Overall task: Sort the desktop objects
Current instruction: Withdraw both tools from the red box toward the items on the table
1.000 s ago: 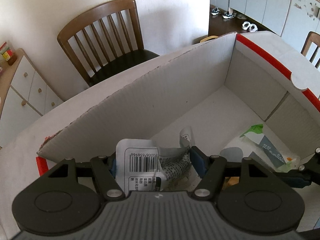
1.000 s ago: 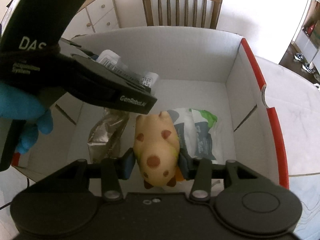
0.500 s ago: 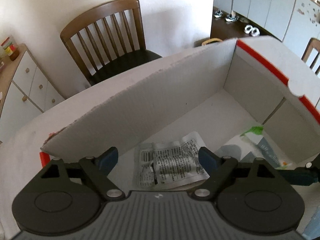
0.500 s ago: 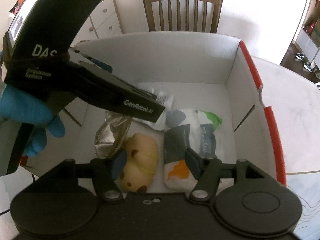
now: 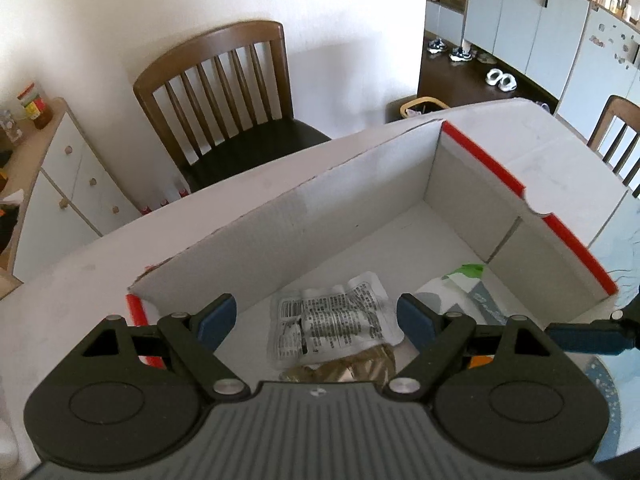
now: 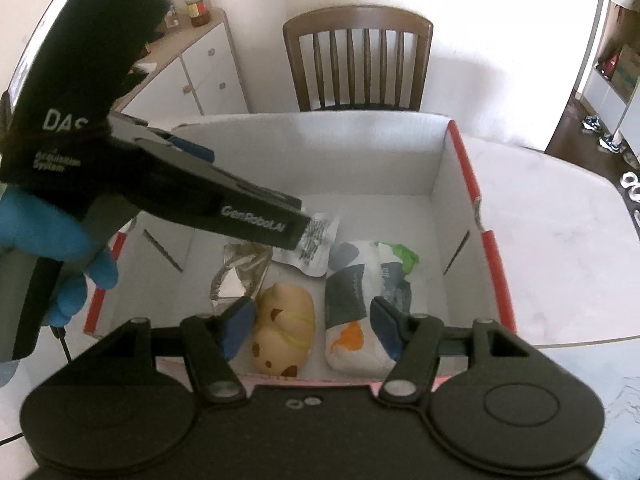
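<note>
A white cardboard box with red rim edges (image 5: pixel 480 160) (image 6: pixel 464 160) stands on the table. Inside lie a white printed sachet (image 5: pixel 336 320) (image 6: pixel 316 240), a silver foil packet (image 6: pixel 236 272) (image 5: pixel 352 368), a yellow spotted soft toy (image 6: pixel 284 328) and a white, grey and green pouch (image 6: pixel 360 300) (image 5: pixel 464 284). My left gripper (image 5: pixel 316 320) is open and empty above the sachet. My right gripper (image 6: pixel 312 330) is open and empty above the toy and pouch. The left gripper's body also shows in the right wrist view (image 6: pixel 160 184), held by a blue-gloved hand.
A brown wooden chair (image 5: pixel 224 92) (image 6: pixel 356 56) stands behind the table by the white wall. A white drawer cabinet (image 5: pixel 60 200) (image 6: pixel 192 76) with jars on top is at the left. The white table (image 5: pixel 560 160) extends right of the box.
My left gripper opened and dropped the sachet into the box. My right gripper opened and dropped the toy into the box. Both grippers rose and drew back.
</note>
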`<state>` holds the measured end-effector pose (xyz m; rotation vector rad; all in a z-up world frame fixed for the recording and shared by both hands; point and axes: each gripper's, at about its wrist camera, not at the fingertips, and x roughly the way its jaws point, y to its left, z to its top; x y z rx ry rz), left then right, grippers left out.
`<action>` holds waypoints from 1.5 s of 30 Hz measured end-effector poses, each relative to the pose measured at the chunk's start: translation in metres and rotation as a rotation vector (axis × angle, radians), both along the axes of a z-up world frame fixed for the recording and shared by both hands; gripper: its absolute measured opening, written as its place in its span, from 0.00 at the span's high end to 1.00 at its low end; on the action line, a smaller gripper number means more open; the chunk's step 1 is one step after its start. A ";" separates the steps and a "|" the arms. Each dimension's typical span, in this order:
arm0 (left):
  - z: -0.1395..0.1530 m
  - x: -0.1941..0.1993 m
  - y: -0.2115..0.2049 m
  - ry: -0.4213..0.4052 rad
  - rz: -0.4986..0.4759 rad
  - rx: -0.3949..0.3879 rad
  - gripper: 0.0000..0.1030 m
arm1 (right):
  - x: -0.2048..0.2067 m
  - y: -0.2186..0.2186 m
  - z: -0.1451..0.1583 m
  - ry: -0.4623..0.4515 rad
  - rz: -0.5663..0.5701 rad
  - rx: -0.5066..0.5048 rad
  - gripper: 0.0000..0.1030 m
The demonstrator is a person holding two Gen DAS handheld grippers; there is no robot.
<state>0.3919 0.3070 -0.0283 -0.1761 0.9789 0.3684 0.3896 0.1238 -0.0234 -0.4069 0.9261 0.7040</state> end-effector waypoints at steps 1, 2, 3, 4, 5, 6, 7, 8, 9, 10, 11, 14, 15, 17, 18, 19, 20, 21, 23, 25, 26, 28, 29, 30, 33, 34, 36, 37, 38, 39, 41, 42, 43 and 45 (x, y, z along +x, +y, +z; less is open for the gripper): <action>0.004 -0.003 -0.002 -0.005 0.001 0.000 0.15 | -0.003 -0.002 0.003 -0.005 0.001 0.002 0.38; 0.007 -0.006 -0.004 -0.010 0.007 0.003 0.15 | -0.002 -0.006 0.012 -0.010 0.002 0.004 0.38; 0.011 -0.008 -0.006 -0.014 0.011 0.004 0.15 | -0.003 -0.008 0.015 -0.016 0.002 0.004 0.38; 0.014 -0.012 -0.008 -0.018 0.013 0.001 0.15 | -0.006 -0.004 0.023 -0.019 0.002 0.006 0.38; 0.017 -0.014 -0.010 -0.021 0.016 0.001 0.15 | -0.006 -0.004 0.028 -0.022 0.003 0.008 0.38; 0.021 -0.017 -0.012 -0.025 0.019 0.004 0.15 | -0.008 -0.005 0.031 -0.027 0.004 0.009 0.38; 0.025 -0.020 -0.015 -0.030 0.022 0.007 0.15 | -0.003 -0.007 0.036 -0.032 0.007 0.011 0.38; 0.029 -0.023 -0.018 -0.034 0.023 0.009 0.15 | 0.008 -0.004 0.034 -0.037 0.011 0.012 0.38; 0.033 -0.027 -0.021 -0.040 0.023 0.011 0.15 | 0.005 -0.007 0.038 -0.043 0.013 0.016 0.38; 0.037 -0.030 -0.024 -0.046 0.023 0.015 0.15 | 0.002 -0.006 0.042 -0.048 0.014 0.018 0.38; 0.041 -0.033 -0.027 -0.051 0.021 0.018 0.15 | 0.001 -0.006 0.045 -0.054 0.016 0.019 0.38; 0.054 -0.042 -0.037 -0.066 0.018 0.037 0.15 | -0.004 -0.007 0.051 -0.069 0.019 0.023 0.38; 0.058 -0.045 -0.041 -0.073 0.019 0.041 0.15 | -0.006 -0.009 0.054 -0.073 0.019 0.024 0.38; 0.066 -0.051 -0.048 -0.085 0.019 0.044 0.15 | -0.012 -0.014 0.061 -0.084 0.018 0.030 0.37; 0.069 -0.054 -0.052 -0.090 0.017 0.049 0.15 | -0.015 -0.017 0.064 -0.089 0.017 0.032 0.37; 0.073 -0.058 -0.057 -0.095 0.014 0.057 0.15 | -0.019 -0.021 0.068 -0.093 0.018 0.034 0.37; 0.076 -0.061 -0.060 -0.097 0.013 0.062 0.15 | -0.021 -0.024 0.071 -0.098 0.020 0.036 0.37; 0.079 -0.064 -0.063 -0.101 0.012 0.065 0.15 | -0.025 -0.027 0.074 -0.104 0.021 0.037 0.36; 0.085 -0.071 -0.069 -0.110 0.010 0.069 0.15 | -0.030 -0.033 0.079 -0.115 0.022 0.040 0.36; 0.091 -0.078 -0.076 -0.115 0.013 0.076 0.15 | -0.033 -0.038 0.083 -0.121 0.022 0.048 0.35; 0.093 -0.081 -0.078 -0.117 0.016 0.081 0.15 | -0.035 -0.041 0.087 -0.125 0.021 0.051 0.35; 0.097 -0.088 -0.082 -0.121 0.021 0.081 0.15 | -0.039 -0.047 0.092 -0.133 0.020 0.058 0.34; 0.099 -0.091 -0.084 -0.124 0.024 0.079 0.15 | -0.040 -0.050 0.094 -0.136 0.019 0.060 0.34; 0.100 -0.093 -0.086 -0.125 0.025 0.080 0.15 | -0.041 -0.052 0.096 -0.139 0.018 0.063 0.34; 0.103 -0.100 -0.091 -0.130 0.029 0.081 0.15 | -0.044 -0.058 0.102 -0.150 0.014 0.072 0.32; 0.104 -0.102 -0.093 -0.135 0.032 0.078 0.15 | -0.045 -0.061 0.104 -0.154 0.013 0.075 0.32; 0.106 -0.106 -0.097 -0.146 0.035 0.066 0.15 | -0.047 -0.065 0.106 -0.157 0.011 0.081 0.32; 0.107 -0.108 -0.100 -0.150 0.034 0.061 0.15 | -0.048 -0.067 0.108 -0.159 0.011 0.085 0.32; 0.108 -0.109 -0.102 -0.152 0.031 0.060 0.15 | -0.049 -0.068 0.109 -0.161 0.012 0.086 0.32; 0.108 -0.111 -0.105 -0.153 0.028 0.061 0.15 | -0.051 -0.070 0.110 -0.164 0.014 0.088 0.32; 0.109 -0.114 -0.111 -0.155 0.024 0.063 0.15 | -0.053 -0.074 0.112 -0.165 0.014 0.095 0.32; 0.110 -0.116 -0.114 -0.157 0.023 0.063 0.15 | -0.054 -0.076 0.113 -0.167 0.014 0.096 0.32; 0.110 -0.118 -0.117 -0.159 0.024 0.062 0.15 | -0.055 -0.078 0.114 -0.169 0.016 0.099 0.32; 0.111 -0.121 -0.123 -0.164 0.022 0.061 0.15 | -0.057 -0.081 0.116 -0.176 0.014 0.099 0.32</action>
